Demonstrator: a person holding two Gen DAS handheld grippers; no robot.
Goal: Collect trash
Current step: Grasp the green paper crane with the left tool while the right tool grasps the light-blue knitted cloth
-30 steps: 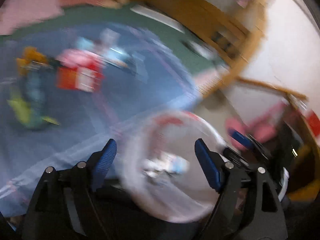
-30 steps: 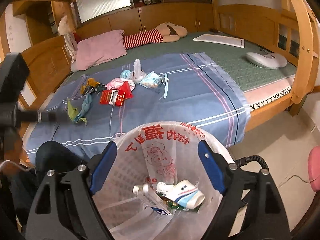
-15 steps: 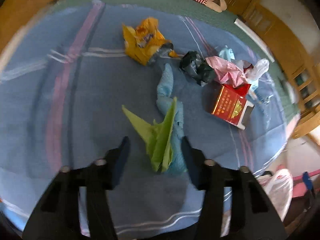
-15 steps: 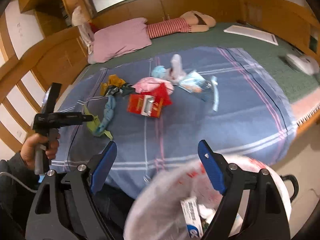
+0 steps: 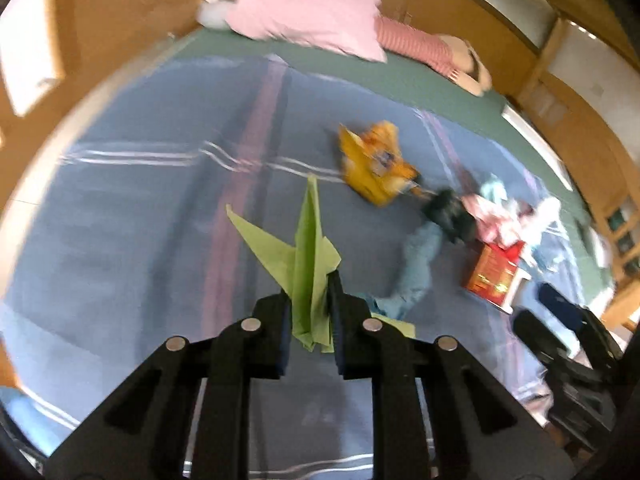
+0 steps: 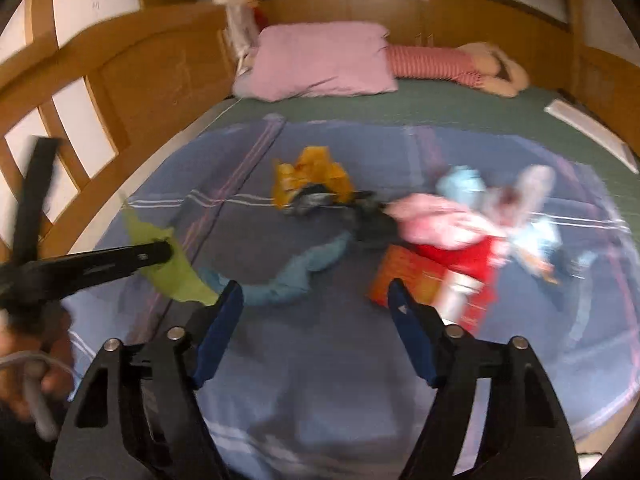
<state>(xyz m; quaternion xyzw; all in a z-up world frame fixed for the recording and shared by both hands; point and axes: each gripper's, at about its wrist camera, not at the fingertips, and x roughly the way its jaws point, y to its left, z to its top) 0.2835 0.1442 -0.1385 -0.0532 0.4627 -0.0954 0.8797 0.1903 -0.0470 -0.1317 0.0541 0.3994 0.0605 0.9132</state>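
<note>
Left wrist view. The left gripper [image 5: 310, 312] has its jaws closed on a folded green paper [image 5: 308, 256], whose points stick up and forward past the fingertips, above the blue striped sheet [image 5: 140, 240] covering the bed. Just right of the jaws, a twisted blue cloth [image 5: 418, 264] lies on the sheet. Farther off lie a crumpled yellow wrapper [image 5: 374, 168], a dark crumpled bag [image 5: 448, 212], a pink bag [image 5: 492, 218] and a red box [image 5: 494, 272]; the dark bag and the pink bag touch. A pink pillow [image 5: 308, 12] sits at the head of the bed. The frame is blurred.

Right wrist view. The right gripper [image 6: 316, 316] hovers over the sheet [image 6: 304, 360] with its jaws spread wide and nothing between them. Ahead of it lie the blue cloth [image 6: 296, 272] and the red box [image 6: 412, 276], and beyond them the yellow wrapper [image 6: 310, 178] and the pink bag [image 6: 436, 220]. At the left edge, the left gripper [image 6: 160, 256] pinches the green paper [image 6: 172, 272], just left of the blue cloth. The pink pillow [image 6: 320, 60] lies at the far end.
</note>
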